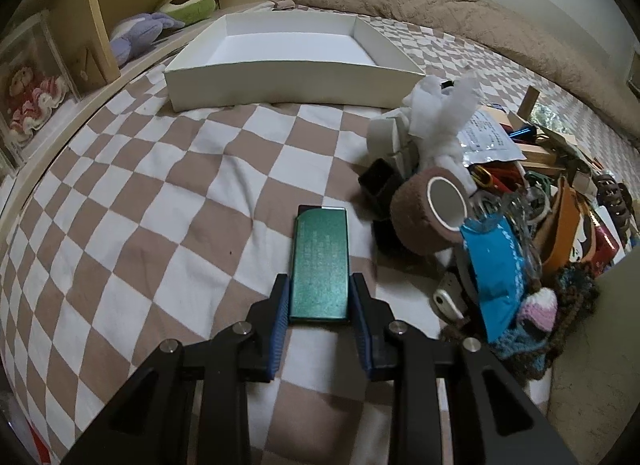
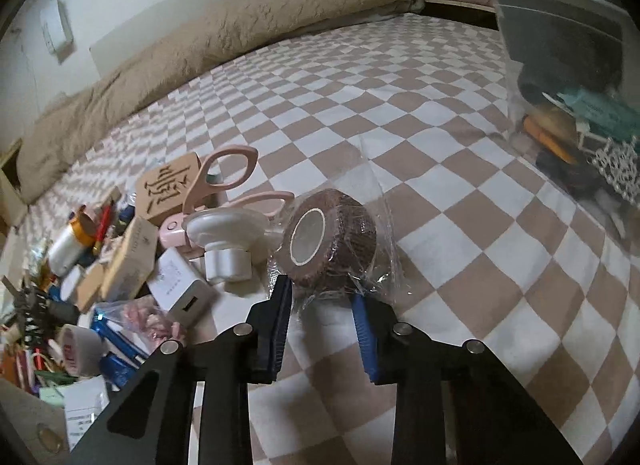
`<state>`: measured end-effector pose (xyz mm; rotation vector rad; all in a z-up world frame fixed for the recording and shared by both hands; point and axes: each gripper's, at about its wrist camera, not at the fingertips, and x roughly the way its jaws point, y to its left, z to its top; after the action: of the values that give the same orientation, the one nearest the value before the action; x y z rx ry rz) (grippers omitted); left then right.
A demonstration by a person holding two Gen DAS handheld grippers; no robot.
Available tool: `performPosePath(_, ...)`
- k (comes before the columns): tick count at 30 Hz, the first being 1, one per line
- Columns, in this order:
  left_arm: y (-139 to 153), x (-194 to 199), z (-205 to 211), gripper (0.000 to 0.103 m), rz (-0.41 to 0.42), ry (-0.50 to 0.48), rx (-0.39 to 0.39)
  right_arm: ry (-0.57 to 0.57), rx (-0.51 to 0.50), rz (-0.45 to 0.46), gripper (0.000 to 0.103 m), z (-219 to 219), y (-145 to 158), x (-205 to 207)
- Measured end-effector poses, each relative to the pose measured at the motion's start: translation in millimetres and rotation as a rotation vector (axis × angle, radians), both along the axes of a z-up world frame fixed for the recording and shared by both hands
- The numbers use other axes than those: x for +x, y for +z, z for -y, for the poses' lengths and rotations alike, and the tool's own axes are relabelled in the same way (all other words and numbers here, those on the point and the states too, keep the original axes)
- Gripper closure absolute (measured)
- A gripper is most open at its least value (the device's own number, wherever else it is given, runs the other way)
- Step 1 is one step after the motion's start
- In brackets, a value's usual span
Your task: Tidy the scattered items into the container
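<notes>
The left gripper (image 1: 319, 297) held the near end of a flat green metallic rectangular case (image 1: 320, 261) between its blue-padded fingers, most of the case jutting forward over the brown-and-white checkered bedsheet (image 1: 160, 193). The shallow white cardboard tray (image 1: 280, 83) sat well ahead, apparently empty, with the pile of clutter off to the right. The right gripper (image 2: 322, 297) had its fingers narrowed around a brown roll of bandage tape in clear plastic wrap (image 2: 332, 241), lying just beside a pink pair of scissors (image 2: 228, 185); whether the pads bit the roll or only the wrap could not be told. A grip on the crinkled film alone would likely let the roll slide out in transit. The green case, pinched only at one end, could pivot downward or slip before reaching the tray.
</notes>
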<state>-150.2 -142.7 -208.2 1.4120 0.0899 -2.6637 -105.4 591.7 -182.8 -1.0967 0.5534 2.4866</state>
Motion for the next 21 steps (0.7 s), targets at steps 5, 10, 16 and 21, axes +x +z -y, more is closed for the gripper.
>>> performPosePath(5, 0, 10, -2, 0.074, 0.001, 0.000, 0.020, 0.011, -0.060, -0.013, 0.076, 4, 4, 16)
performPosePath(10, 0, 16, -4, 0.074, 0.006, -0.002, 0.034, 0.031, -0.141, 0.007, 0.076, 15, 2, 31)
performPosePath(16, 1, 22, -7, 0.074, 0.015, -0.027, 0.022, 0.070, -0.270, 0.003, 0.076, 31, 3, 49)
performPosePath(21, -1, 22, -10, 0.073, 0.008, -0.038, -0.004, 0.138, -0.286, 0.028, 0.076, 56, 10, 63)
